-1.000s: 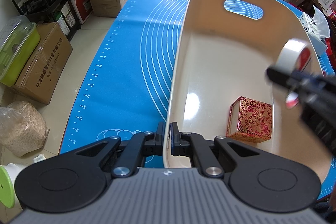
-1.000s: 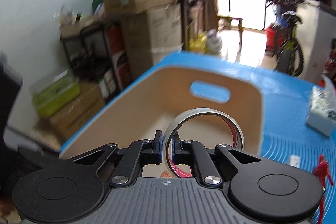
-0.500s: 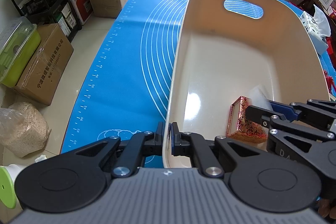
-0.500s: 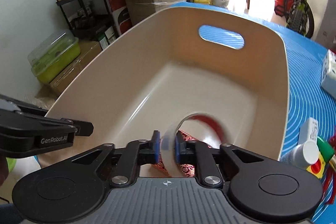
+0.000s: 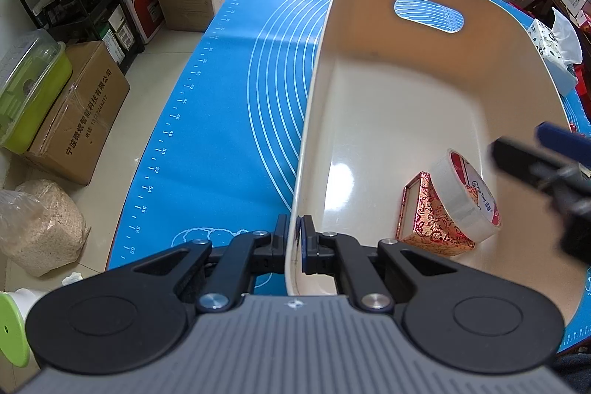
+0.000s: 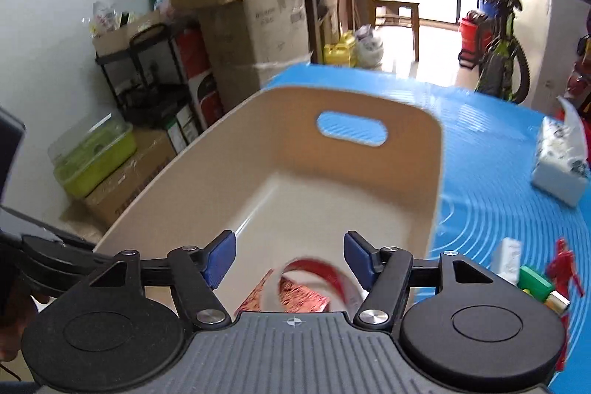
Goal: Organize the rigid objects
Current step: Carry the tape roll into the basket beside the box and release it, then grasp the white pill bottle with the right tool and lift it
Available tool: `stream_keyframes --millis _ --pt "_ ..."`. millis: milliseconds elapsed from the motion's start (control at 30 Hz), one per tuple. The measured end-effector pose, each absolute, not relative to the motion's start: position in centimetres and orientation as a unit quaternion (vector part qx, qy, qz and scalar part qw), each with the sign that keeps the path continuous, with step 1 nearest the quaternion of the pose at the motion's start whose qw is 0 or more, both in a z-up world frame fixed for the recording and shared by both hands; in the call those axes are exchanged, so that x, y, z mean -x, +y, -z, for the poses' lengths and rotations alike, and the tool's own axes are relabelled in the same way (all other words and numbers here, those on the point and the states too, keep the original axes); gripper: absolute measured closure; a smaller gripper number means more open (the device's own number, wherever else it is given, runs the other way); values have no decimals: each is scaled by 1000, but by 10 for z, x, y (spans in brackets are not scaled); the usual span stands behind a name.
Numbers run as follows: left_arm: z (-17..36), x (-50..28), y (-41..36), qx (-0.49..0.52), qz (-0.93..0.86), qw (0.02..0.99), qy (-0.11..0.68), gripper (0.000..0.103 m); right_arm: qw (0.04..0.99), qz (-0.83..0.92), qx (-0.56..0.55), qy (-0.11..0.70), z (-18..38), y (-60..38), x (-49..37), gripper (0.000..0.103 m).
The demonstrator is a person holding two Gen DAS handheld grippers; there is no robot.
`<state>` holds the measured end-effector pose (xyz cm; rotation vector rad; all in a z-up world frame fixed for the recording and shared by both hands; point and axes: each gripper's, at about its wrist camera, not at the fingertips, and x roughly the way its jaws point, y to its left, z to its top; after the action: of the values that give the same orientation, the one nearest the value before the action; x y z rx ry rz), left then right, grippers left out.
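Tape roll [image 5: 466, 196] no longer pinched in the right gripper [image 6: 290, 259]: now free, lying tilted inside the cream bin [image 5: 436, 87], leaning on the red patterned box [image 5: 430, 220], where a second ago held up above the rim. Right gripper jaws opening, blue pads [image 6: 221, 255] now spread wide with nothing pressed between, against tight closure on the roll before. In the left wrist view, drawn back to the right edge, out from over the box.

Right tool [image 5: 546, 165] motion-blurred, cut by frame edge; tape roll [image 6: 314, 279] smeared, perhaps resting on patterned box [image 6: 291, 298].
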<state>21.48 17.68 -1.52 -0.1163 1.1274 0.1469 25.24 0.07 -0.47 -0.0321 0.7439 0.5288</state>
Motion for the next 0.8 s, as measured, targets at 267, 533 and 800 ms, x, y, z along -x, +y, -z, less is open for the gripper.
stream_keyframes --millis 267,533,800 --pt "16 -215 176 56 -70 841 534 95 927 -203 8 314 -19 -49 -253 28" --pt "16 -215 176 56 -69 841 534 95 942 -103 -22 318 0 -108 -267 28" --pt "19 -214 175 55 -71 840 534 95 929 -63 -21 363 47 -124 -282 28"
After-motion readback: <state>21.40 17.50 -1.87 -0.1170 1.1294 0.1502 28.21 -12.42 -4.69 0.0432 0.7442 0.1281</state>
